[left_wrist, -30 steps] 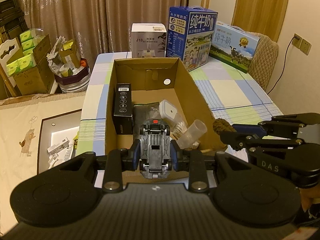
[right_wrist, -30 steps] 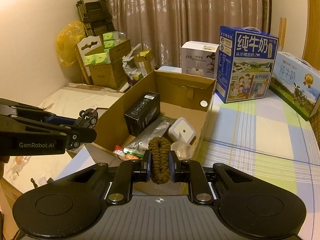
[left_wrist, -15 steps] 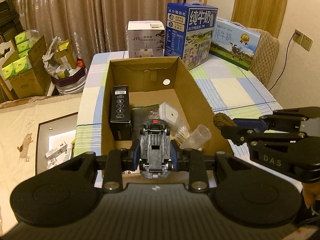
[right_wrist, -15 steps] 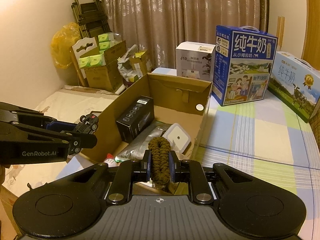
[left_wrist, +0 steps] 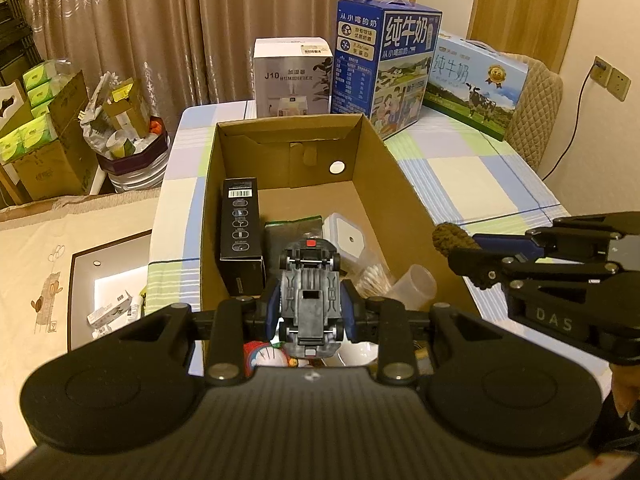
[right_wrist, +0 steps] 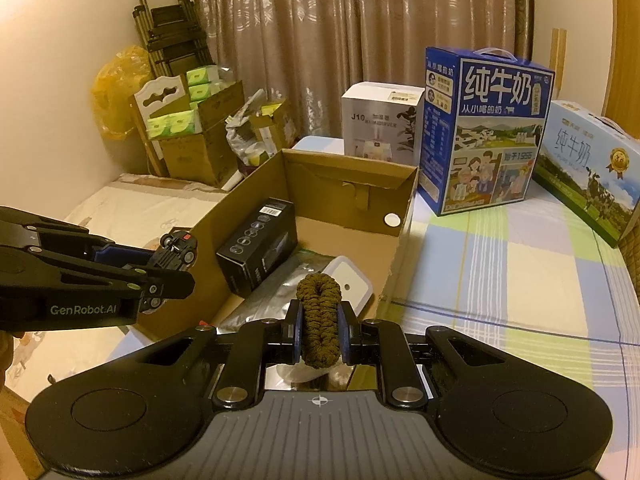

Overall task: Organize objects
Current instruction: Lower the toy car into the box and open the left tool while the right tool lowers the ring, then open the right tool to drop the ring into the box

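A grey toy car (left_wrist: 310,294) is sitting belly-up between the blue pads of the left gripper (left_wrist: 310,304), which is pinching it from both sides, its nose pointing away over the near end of an open cardboard box (left_wrist: 384,168). The right gripper (right_wrist: 319,322) is squeezing a brown scrunchie (right_wrist: 319,312) between its own pads, the loop standing up out of the narrow gap, and it is hanging over the near right part of the same box. From the left wrist view the right gripper is reaching in from the right side, with the scrunchie showing at its tip just above the box's right wall. The box is resting on a desk (left_wrist: 480,184) covered in a checked cloth of pale blue, green and cream. Inside it, a black carton (left_wrist: 240,232) is lying along the left wall, a silvery foil pouch (right_wrist: 280,292) is lying beside it, and a white lidded container (left_wrist: 348,236) is sitting next to that, with a clear plastic cup (left_wrist: 412,286) lying on its side and a tub of cotton swabs (left_wrist: 374,280) near the right wall. Beyond the box, a white humidifier box (left_wrist: 294,76), a tall blue milk carton (left_wrist: 384,68) and a lower milk case (left_wrist: 476,88) are standing along the far side of the desk, in front of a brown curtain (left_wrist: 160,20).
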